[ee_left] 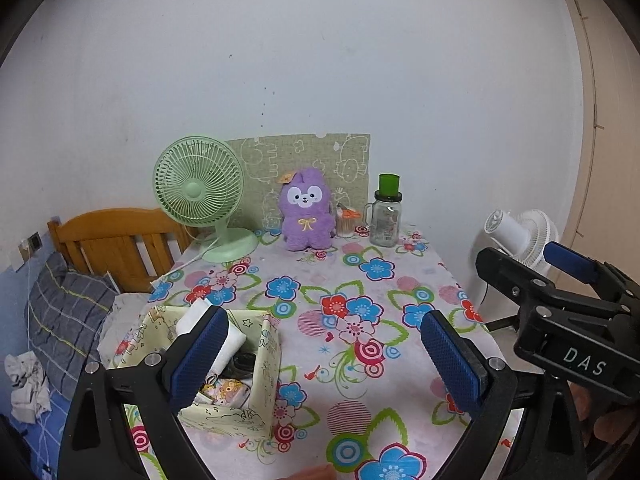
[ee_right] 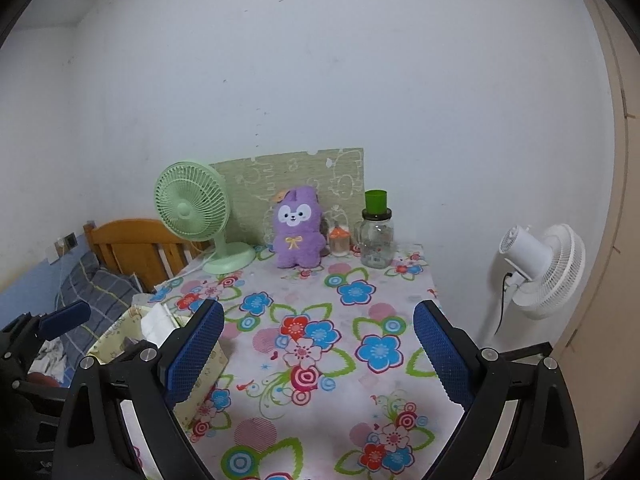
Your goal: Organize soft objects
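At the bottom of the left wrist view, the left gripper (ee_left: pixel 324 356) stands wide apart with nothing between its blue pads (ee_left: pixel 452 356). Just behind its left finger, in the lower left of the frame, a pale yellow patterned box (ee_left: pixel 236 420) sits on the flowered tabletop (ee_left: pixel 384 400); white rolled cloths (ee_left: pixel 228 344) and a small printed item lie inside it. The right gripper (ee_right: pixel 316 350), seen at the bottom of its own view, is also spread wide and holds nothing.

Across the middle of both frames the tabletop is covered only by its flower-print cloth. At its far edge, in the centre of the frame, a purple plush toy (ee_left: pixel 306 212) sits upright against a green patterned board (ee_left: pixel 304 160) leaning on the wall. To its left stands a green desk fan (ee_left: pixel 200 192); to its right, a small cup with an orange item (ee_left: pixel 346 222), then a glass jar with a green lid (ee_left: pixel 386 216).

At the left edge are a wooden headboard (ee_left: pixel 116 244) and a checked grey pillow (ee_left: pixel 68 312) on a bed; at the right, a white standing fan (ee_right: pixel 540 268).
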Demonstrator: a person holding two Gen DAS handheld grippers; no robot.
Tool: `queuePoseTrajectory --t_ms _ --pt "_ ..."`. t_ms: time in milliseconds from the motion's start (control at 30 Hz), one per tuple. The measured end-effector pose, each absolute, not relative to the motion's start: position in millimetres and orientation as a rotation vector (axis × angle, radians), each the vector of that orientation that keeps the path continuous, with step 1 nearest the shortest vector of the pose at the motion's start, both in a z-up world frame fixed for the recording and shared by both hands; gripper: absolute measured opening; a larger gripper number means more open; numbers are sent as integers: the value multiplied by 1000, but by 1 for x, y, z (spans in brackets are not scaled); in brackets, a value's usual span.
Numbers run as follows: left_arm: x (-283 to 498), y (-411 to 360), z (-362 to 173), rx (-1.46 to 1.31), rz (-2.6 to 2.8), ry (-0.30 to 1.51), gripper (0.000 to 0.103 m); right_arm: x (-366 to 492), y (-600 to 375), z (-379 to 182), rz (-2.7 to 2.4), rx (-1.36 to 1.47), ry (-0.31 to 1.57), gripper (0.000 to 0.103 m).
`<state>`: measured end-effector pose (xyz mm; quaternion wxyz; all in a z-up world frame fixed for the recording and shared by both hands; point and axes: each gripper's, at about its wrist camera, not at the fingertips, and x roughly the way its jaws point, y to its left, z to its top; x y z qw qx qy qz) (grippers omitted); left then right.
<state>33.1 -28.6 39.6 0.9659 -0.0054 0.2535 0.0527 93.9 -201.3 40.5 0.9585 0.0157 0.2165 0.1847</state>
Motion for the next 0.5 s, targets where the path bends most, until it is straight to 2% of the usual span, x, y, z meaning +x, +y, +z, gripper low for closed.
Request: queuePoseTrajectory --t_ms 500 --pt "33 -22 44 -25 112 502 98 92 -205 40 368 24 434 97"
